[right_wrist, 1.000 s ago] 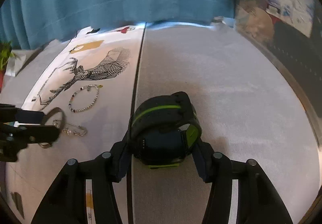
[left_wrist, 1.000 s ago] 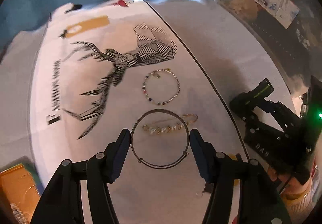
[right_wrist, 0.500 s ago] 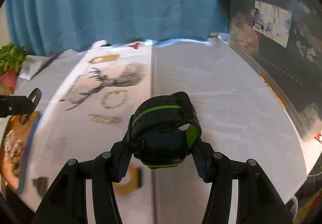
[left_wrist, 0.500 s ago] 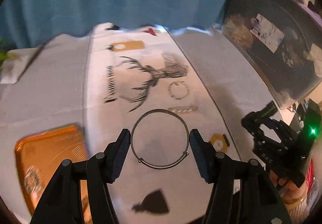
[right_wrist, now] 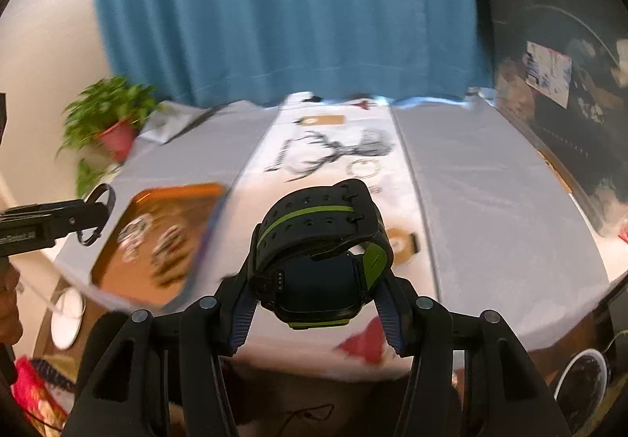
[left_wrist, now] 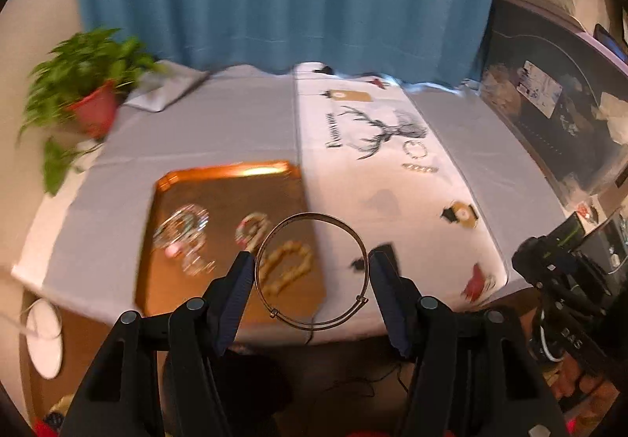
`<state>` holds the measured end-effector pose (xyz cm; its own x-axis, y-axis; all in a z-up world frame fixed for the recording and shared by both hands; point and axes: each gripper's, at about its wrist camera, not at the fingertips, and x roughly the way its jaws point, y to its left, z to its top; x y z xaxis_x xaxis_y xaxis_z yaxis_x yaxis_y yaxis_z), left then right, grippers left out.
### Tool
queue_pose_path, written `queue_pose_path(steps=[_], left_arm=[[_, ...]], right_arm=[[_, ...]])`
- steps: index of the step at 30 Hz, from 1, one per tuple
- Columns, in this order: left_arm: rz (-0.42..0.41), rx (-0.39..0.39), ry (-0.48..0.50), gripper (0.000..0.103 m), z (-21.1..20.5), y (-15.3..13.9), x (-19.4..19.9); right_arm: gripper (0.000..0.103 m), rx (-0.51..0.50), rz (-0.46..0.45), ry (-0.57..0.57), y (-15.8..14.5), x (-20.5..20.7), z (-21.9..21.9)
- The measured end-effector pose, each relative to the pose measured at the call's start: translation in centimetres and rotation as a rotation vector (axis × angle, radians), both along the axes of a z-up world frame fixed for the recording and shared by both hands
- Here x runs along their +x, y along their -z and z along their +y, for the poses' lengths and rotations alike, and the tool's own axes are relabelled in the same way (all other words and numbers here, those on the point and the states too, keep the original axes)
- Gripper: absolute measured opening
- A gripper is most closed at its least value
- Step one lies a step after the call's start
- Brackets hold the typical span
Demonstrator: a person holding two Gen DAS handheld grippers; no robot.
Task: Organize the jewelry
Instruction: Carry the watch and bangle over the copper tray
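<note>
The left gripper [left_wrist: 310, 260] is clamped across a thin dark metal hoop bangle [left_wrist: 312, 272], one pad on each side of the ring, which stands in the air over the near right corner of the shiny orange rectangular tray [left_wrist: 219, 185]. The right gripper [right_wrist: 314, 280] is clamped on a black sports watch with a lime-green stripe on its strap [right_wrist: 320, 252], carried to the right of that tray and above the white table runner printed with a black stag [left_wrist: 376, 146]. Several bracelets [left_wrist: 184, 229] already lie inside the tray, blurred here; a beaded bracelet [left_wrist: 415, 150] and a short pearl-like piece [left_wrist: 419, 168] are still on the runner, well to the right of the tray and farther back

The step in hand looks like carrying both pieces to the tray. To do it well, I would bring the bangle down over a bare patch of the tray, the strip along its far edge or the near left part, rather than on top of the pieces already there. Lower it until the ring is flat or nearly touching before parting the pads, since a thin hoop dropped from height will roll or bounce out. The watch is bulkier, so give it its own spot and set it down after the left gripper has cleared, so the two tools do not crowd each other over the tray
</note>
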<state>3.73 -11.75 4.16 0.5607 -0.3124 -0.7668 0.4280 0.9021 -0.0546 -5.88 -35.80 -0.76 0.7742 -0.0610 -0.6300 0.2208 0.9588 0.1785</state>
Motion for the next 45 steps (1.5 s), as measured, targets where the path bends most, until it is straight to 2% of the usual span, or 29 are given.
queue_pose_path(steps=[8,16,32,45], left_arm=[[-0.012,-0.003,-0.048,0.056,5.2,0.8,-6.1],[-0.056,-0.021,-0.073,0.056,7.5,-0.1,-8.1],[-0.046,-0.022,-0.09,0.056,8.4,0.4,-7.4],[0.005,-0.018,-0.106,0.056,9.2,1.9,-4.0]], right_arm=[[0.055,-0.015,0.027,-0.117,-0.1,-5.7,8.0],[0.055,-0.031,0.047,-0.201,0.0,-8.0,12.2],[0.055,-0.065,0.039,-0.213,-1.0,-7.6,13.7],[0.055,-0.06,0.065,-0.23,-0.3,-5.0,14.0]])
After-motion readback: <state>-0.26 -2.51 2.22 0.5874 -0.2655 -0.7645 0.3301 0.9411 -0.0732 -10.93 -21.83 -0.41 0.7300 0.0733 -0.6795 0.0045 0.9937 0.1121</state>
